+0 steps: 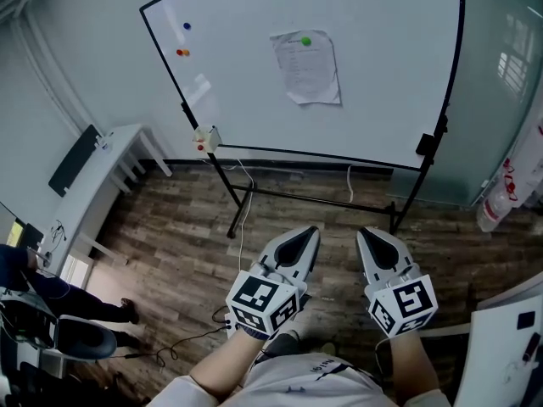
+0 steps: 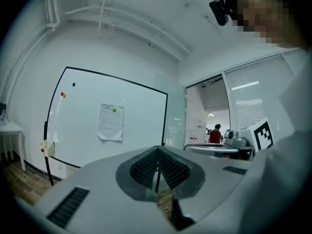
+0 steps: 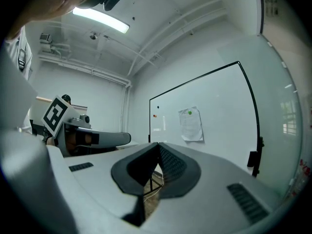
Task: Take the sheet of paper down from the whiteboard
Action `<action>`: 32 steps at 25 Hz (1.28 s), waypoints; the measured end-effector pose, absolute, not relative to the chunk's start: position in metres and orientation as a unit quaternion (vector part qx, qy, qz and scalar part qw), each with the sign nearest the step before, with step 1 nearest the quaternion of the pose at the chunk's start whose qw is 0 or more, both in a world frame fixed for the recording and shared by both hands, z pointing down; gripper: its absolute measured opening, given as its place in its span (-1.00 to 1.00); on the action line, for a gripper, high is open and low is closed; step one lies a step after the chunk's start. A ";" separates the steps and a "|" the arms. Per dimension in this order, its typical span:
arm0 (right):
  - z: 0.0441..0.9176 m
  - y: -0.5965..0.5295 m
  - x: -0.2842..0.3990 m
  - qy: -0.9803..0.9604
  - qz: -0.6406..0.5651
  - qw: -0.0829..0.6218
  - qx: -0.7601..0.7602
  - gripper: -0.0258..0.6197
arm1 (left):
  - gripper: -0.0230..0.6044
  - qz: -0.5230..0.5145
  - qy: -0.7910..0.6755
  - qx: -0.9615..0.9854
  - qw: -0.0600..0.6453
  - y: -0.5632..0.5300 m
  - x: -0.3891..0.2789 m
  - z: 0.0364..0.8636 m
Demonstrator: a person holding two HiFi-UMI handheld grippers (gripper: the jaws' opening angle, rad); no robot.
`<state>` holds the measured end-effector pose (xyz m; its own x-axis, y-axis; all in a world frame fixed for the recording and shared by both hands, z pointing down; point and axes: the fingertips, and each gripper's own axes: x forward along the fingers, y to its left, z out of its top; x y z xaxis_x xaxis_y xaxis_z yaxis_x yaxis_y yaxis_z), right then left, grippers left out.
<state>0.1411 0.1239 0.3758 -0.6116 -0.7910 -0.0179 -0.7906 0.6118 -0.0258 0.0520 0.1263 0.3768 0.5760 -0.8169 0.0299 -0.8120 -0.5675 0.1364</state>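
Note:
A printed sheet of paper [image 1: 307, 68] hangs on the whiteboard [image 1: 382, 83], pinned at its top by a green magnet [image 1: 305, 41]. Its lower edge curls a little. Both grippers are held low in front of the board's stand, well short of the sheet. My left gripper [image 1: 310, 230] is shut with nothing in it, and so is my right gripper [image 1: 365, 231]. In the left gripper view the paper [image 2: 110, 122] lies up and left of the closed jaws [image 2: 158, 150]. In the right gripper view the paper [image 3: 190, 124] lies up and right of the closed jaws [image 3: 158, 145].
Red [image 1: 182, 52] and blue [image 1: 187, 25] magnets sit at the board's upper left. A small box [image 1: 206, 138] hangs at its lower left corner. A white table [image 1: 102, 172] stands left. A seated person's legs [image 1: 85, 308] are at lower left; a white panel [image 1: 509, 346] is at lower right.

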 end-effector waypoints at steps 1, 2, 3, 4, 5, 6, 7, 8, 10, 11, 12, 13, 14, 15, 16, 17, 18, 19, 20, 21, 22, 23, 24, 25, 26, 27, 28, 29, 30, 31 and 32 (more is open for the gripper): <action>0.376 0.120 0.141 0.898 -0.007 0.014 -0.440 -0.88 | -0.88 -0.019 -0.461 0.885 0.065 0.122 0.052 0.375; 0.375 0.115 0.141 0.898 -0.006 0.014 -0.440 -0.88 | -0.88 -0.021 -0.461 0.885 0.063 0.117 0.052 0.374; 0.374 0.110 0.140 0.897 -0.004 0.014 -0.441 -0.88 | -0.89 -0.024 -0.460 0.885 0.061 0.112 0.052 0.372; 0.373 0.103 0.139 0.897 -0.003 0.014 -0.442 -0.88 | -0.88 -0.027 -0.460 0.886 0.061 0.105 0.051 0.372; 0.373 0.096 0.138 0.896 -0.002 0.014 -0.444 -0.88 | -0.88 -0.030 -0.459 0.886 0.061 0.098 0.050 0.371; 0.373 0.087 0.137 0.895 -0.001 0.013 -0.446 -0.88 | -0.88 -0.033 -0.459 0.885 0.062 0.089 0.047 0.371; 0.372 0.078 0.135 0.894 0.001 0.012 -0.448 -0.88 | -0.88 -0.034 -0.460 0.885 0.062 0.079 0.044 0.371; 0.372 0.068 0.132 0.893 0.003 0.011 -0.451 -0.88 | -0.88 -0.036 -0.461 0.885 0.062 0.068 0.041 0.371; 0.369 0.046 0.127 0.890 0.008 0.010 -0.457 -0.88 | -0.88 -0.037 -0.461 0.885 0.058 0.045 0.033 0.371; 0.368 0.034 0.123 0.888 0.010 0.011 -0.459 -0.88 | -0.88 -0.037 -0.460 0.885 0.056 0.033 0.028 0.370; 0.366 0.022 0.118 0.887 0.012 0.011 -0.462 -0.88 | -0.88 -0.037 -0.459 0.886 0.053 0.021 0.023 0.369; 0.364 0.010 0.112 0.885 0.014 0.010 -0.464 -0.88 | -0.88 -0.038 -0.458 0.887 0.050 0.008 0.017 0.367; 0.361 -0.003 0.106 0.884 0.016 0.010 -0.467 -0.88 | -0.88 -0.040 -0.456 0.888 0.048 -0.006 0.011 0.365; 0.359 -0.016 0.100 0.883 0.017 0.010 -0.469 -0.88 | -0.88 -0.040 -0.455 0.889 0.046 -0.020 0.005 0.364; 0.357 -0.030 0.093 0.881 0.018 0.010 -0.472 -0.88 | -0.88 -0.040 -0.453 0.890 0.044 -0.034 -0.001 0.361; 0.354 -0.043 0.087 0.880 0.018 0.010 -0.475 -0.88 | -0.88 -0.039 -0.451 0.891 0.041 -0.049 -0.007 0.359; 0.351 -0.056 0.081 0.878 0.019 0.011 -0.479 -0.88 | -0.88 -0.037 -0.449 0.892 0.038 -0.064 -0.013 0.357; 0.349 -0.069 0.075 0.876 0.020 0.011 -0.482 -0.88 | -0.88 -0.035 -0.447 0.893 0.034 -0.079 -0.019 0.355; 0.347 -0.081 0.070 0.874 0.020 0.012 -0.486 -0.88 | -0.88 -0.032 -0.445 0.895 0.030 -0.093 -0.024 0.353; 0.345 -0.093 0.066 0.872 0.020 0.014 -0.490 -0.88 | -0.89 -0.029 -0.443 0.896 0.024 -0.106 -0.029 0.351; 0.344 -0.105 0.062 0.869 0.019 0.017 -0.494 -0.88 | -0.88 -0.027 -0.441 0.897 0.018 -0.119 -0.034 0.350; 0.343 -0.116 0.058 0.866 0.018 0.019 -0.500 -0.88 | -0.88 -0.025 -0.438 0.899 0.014 -0.131 -0.037 0.348; 0.341 -0.126 0.055 0.863 0.018 0.022 -0.505 -0.88 | -0.88 -0.024 -0.434 0.901 0.009 -0.142 -0.041 0.346; 0.340 -0.136 0.053 0.859 0.018 0.024 -0.511 -0.88 | -0.88 -0.024 -0.430 0.902 0.006 -0.152 -0.043 0.344; 0.340 -0.144 0.050 0.856 0.019 0.024 -0.516 -0.88 | -0.88 -0.024 -0.427 0.904 0.002 -0.162 -0.046 0.342; 0.340 -0.152 0.048 0.854 0.020 0.024 -0.520 -0.88 | -0.89 -0.025 -0.425 0.905 -0.002 -0.171 -0.048 0.340; 0.340 -0.159 0.046 0.852 0.021 0.023 -0.523 -0.88 | -0.88 -0.027 -0.424 0.905 -0.004 -0.179 -0.050 0.338; 0.340 -0.166 0.045 0.850 0.022 0.021 -0.525 -0.88 | -0.89 -0.028 -0.423 0.906 -0.005 -0.187 -0.051 0.337; 0.340 -0.173 0.045 0.849 0.022 0.021 -0.528 -0.88 | -0.88 -0.029 -0.422 0.906 -0.007 -0.195 -0.051 0.336; 0.339 -0.180 0.045 0.847 0.023 0.021 -0.531 -0.88 | -0.88 -0.029 -0.421 0.907 -0.009 -0.202 -0.051 0.336; 0.338 -0.187 0.047 0.846 0.024 0.022 -0.533 -0.88 | -0.88 -0.027 -0.421 0.907 -0.013 -0.209 -0.050 0.335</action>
